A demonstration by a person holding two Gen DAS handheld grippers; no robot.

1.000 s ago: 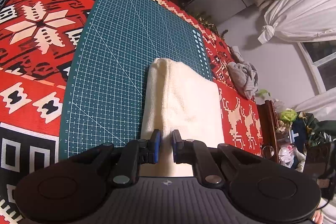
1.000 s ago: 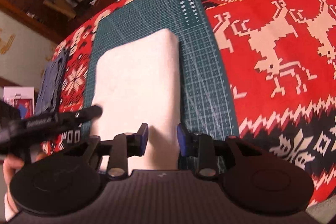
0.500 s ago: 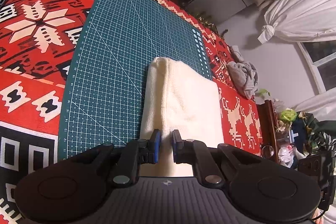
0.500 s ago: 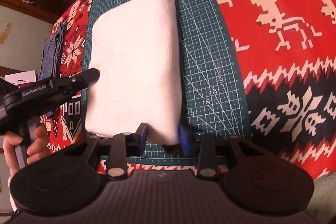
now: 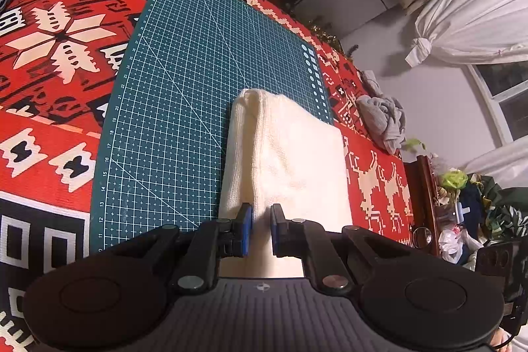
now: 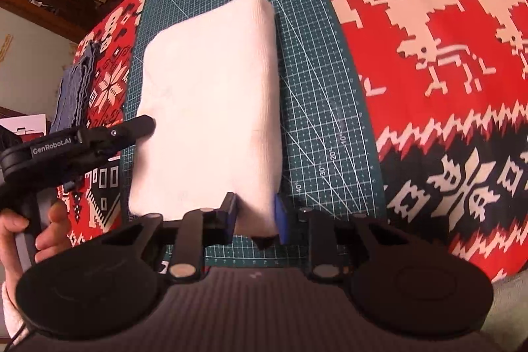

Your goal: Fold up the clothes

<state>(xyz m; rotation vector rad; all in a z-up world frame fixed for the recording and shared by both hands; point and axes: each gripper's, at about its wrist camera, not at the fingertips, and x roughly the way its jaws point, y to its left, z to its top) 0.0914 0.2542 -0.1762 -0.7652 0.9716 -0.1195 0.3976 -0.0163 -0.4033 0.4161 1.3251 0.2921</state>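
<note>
The left gripper pinches the near edge of the folded cream towel; the right gripper seems clamped on its near right corner. The towel lies on the green cutting mat, bare grid leftward. Only the right view shows the hand.

Folded cream cloth on green mat

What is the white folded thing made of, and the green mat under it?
The white folded cloth looks like soft knitted or terry fabric: fine ribbed rows show along its folded edge, and the surface is matte and fuzzy. The green mat looks like smooth rubbery plastic, probably a cutting mat: flat, with a printed white grid and numbers.
</note>
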